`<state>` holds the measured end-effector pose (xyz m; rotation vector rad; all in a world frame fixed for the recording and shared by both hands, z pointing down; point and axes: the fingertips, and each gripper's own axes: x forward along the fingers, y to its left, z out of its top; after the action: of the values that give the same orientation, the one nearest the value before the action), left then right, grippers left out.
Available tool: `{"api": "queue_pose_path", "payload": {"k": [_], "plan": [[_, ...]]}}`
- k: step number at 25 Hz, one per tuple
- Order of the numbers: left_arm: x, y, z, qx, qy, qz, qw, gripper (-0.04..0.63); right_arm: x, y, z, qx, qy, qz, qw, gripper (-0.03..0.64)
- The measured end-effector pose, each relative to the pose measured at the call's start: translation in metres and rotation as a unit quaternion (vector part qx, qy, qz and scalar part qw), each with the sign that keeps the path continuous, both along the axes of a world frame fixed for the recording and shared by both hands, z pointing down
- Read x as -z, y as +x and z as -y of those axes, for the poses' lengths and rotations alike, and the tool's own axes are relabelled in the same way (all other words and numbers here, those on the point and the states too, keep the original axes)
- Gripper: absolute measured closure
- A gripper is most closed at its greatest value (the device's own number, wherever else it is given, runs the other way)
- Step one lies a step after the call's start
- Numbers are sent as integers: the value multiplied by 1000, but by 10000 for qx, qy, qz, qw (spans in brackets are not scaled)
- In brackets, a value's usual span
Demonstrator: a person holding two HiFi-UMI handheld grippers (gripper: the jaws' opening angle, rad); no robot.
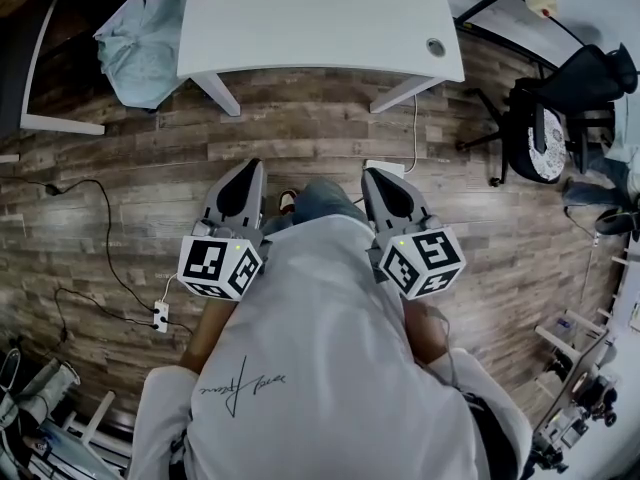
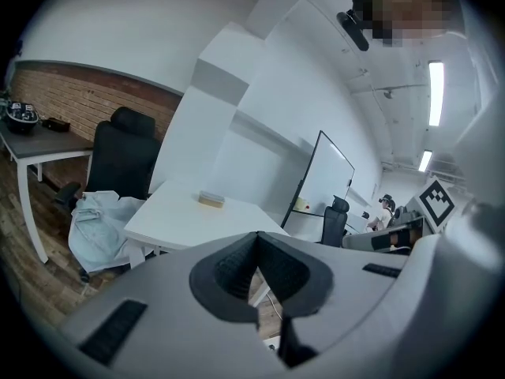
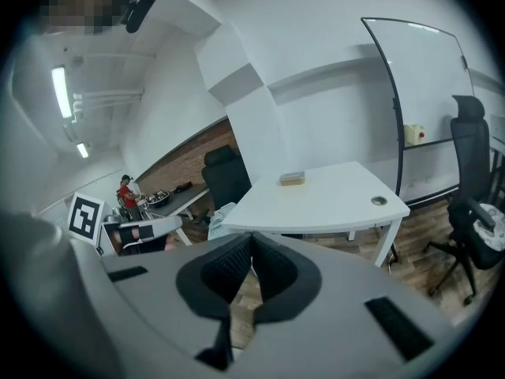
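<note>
You hold both grippers close against your body, side by side, pointing forward. Your left gripper is a smooth grey plastic wedge. Its jaws are pressed together at the tips, and the black ribbed pads behind the tips curve round a small leaf-shaped hollow with nothing in it. Your right gripper has the same shape, and its jaws are likewise closed tip to tip on nothing. At the rear of each sits a white marker cube printed with black squares.

Ahead of both grippers, and well apart from them, stands a white table. Its top is flat, smooth and matte, with rounded corners, and it rests on slanted white legs. A round grey cable hole sits in the corner ahead and to the right of your right gripper. A small flat tan block lies on the far part of the top.

Ahead and to the left of your left gripper, a crumpled pale blue-green cloth lies beside the table's end. A black office chair stands well off to the right of your right gripper. Beneath both grippers runs a plank floor of weathered brown and grey wood.
</note>
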<state>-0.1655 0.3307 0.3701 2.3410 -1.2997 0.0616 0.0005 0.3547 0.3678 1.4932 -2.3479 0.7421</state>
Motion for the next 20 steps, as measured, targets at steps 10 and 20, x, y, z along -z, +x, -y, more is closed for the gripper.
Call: {"api": "queue_pose_path", "payload": {"k": [10, 20], "plan": [[-11, 9, 36, -74, -125, 166, 9998, 589, -6, 1, 39, 65, -144, 207, 9997, 606], [-5, 12, 117, 188, -172, 161, 9995, 589, -8, 7, 126, 261, -107, 221, 9994, 606]]}}
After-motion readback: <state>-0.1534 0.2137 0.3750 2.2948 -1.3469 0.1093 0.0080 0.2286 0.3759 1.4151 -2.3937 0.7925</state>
